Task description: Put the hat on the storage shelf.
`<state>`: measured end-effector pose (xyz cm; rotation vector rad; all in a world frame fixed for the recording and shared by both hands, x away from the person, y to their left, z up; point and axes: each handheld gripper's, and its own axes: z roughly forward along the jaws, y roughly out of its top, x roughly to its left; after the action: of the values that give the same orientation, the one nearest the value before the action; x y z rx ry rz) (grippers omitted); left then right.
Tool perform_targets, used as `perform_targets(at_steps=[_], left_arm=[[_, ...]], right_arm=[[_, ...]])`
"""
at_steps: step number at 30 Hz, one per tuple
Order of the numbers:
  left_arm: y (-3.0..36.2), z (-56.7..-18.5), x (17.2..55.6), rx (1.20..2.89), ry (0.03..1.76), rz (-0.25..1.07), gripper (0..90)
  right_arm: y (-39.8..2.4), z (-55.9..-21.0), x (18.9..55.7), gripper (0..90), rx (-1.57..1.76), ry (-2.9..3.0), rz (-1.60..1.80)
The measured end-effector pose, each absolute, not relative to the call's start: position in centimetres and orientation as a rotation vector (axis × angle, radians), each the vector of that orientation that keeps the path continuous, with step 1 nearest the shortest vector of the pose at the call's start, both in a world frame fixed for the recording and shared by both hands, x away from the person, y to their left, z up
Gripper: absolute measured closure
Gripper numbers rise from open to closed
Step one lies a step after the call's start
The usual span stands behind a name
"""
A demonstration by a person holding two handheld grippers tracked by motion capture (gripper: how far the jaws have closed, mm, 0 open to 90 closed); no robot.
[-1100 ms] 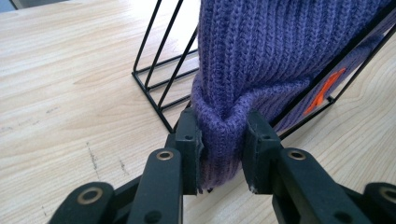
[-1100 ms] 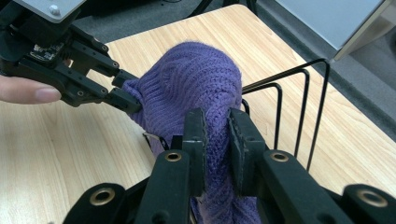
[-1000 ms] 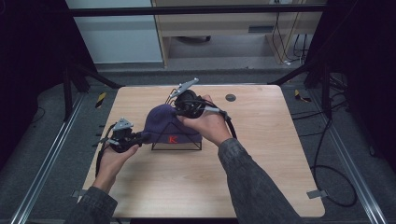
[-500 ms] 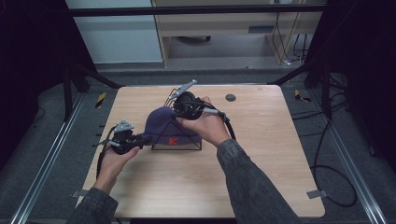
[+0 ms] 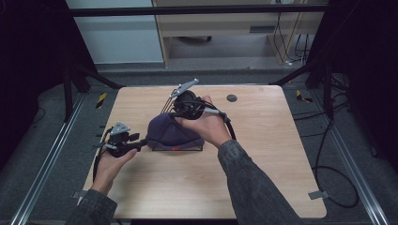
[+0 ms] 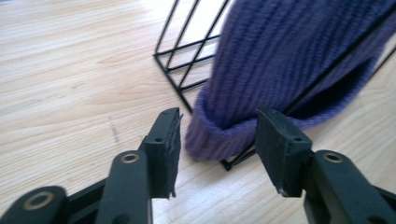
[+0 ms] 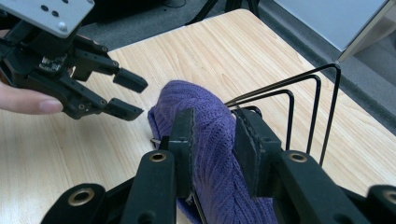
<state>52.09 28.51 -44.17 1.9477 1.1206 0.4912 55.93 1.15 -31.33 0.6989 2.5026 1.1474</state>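
Your right tool pinches the purple knit beanie over the black wire rack, while your left tool waits wide open at its cuff, probably to tug it.

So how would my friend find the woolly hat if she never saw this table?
Look at the middle of the light wooden table, where a black wire rack stands. Draped over that rack is a purple ribbed knit hat, pinched by the right gripper with the open left gripper at its brim. It is the only soft, purple thing there.
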Motion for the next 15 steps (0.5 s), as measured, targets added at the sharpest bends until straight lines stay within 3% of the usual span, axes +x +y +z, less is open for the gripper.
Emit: perform_targets(at_steps=[15], left_arm=[[31.2, -45.7, 52.8, 1.966, 1.325, 0.568, 16.9]], right_arm=[[0.8, -30.8, 55.4, 62.3, 0.704, 2.491, 1.153]])
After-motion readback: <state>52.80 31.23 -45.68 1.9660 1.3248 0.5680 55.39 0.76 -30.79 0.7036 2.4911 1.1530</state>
